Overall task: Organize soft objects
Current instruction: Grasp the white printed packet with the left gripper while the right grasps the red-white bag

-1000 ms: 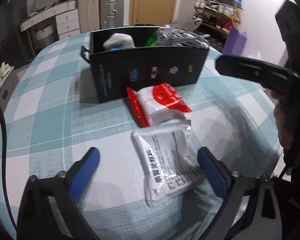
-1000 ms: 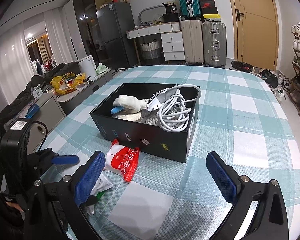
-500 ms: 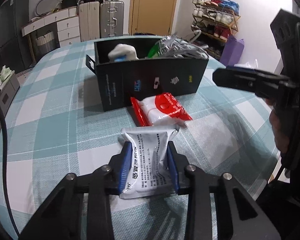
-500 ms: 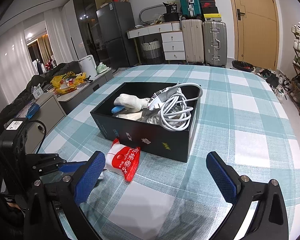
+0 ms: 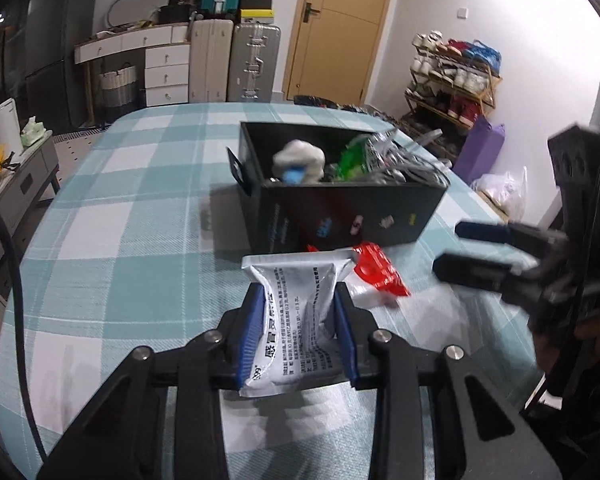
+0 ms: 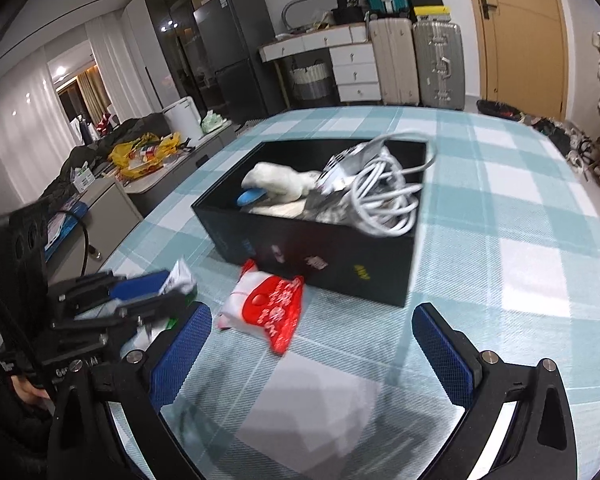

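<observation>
My left gripper (image 5: 298, 328) is shut on a white printed pouch (image 5: 300, 308) and holds it lifted above the checked tablecloth, short of the black box (image 5: 352, 216). The pouch's end also shows in the right wrist view (image 6: 179, 279). A red and white packet (image 6: 270, 310) lies on the cloth against the box's near wall; it also shows in the left wrist view (image 5: 374, 272). The box (image 6: 332, 256) holds a white soft toy (image 6: 278, 182), a coiled white cable (image 6: 384, 196) and foil packs. My right gripper (image 6: 312, 344) is open and empty, near the red packet.
The table's teal checked cloth (image 5: 140, 240) spreads around the box. Suitcases (image 5: 236, 64), white drawers and a door stand beyond the far edge. A shoe rack (image 5: 452, 76) is at the right, a low cabinet (image 6: 100, 216) at the left.
My left gripper closed on the white pouch and lifted it off the cloth toward the box. My right gripper moved forward and down toward the red packet, still open.
</observation>
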